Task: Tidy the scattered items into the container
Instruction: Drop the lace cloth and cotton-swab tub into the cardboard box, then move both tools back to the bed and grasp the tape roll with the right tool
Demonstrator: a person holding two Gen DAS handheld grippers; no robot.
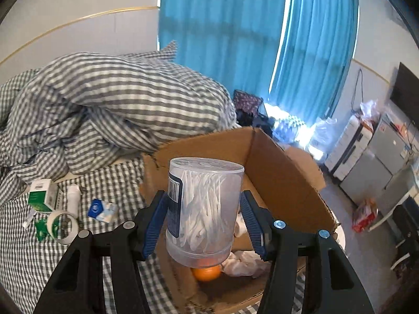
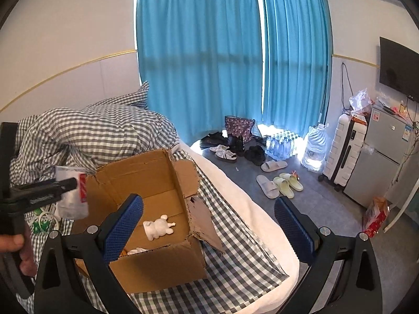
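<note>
Checked bedsheet [image 2: 230, 238], prob. bedroom.

Open box top [image 2: 146, 183], raised flaps [image 1: 285, 172] along its right side.

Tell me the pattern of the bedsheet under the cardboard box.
Grey-and-white gingham check; the bedsheet beneath the cardboard box shows best in the right wrist view.

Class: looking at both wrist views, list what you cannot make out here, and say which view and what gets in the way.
- Left wrist view: the clear tub in the left gripper hides part of the orange and the cardboard box floor.
- Right wrist view: the box's near wall hides its front contents; only the white figurine shows clearly.
- Labels on the small boxes: too small to read.
</note>
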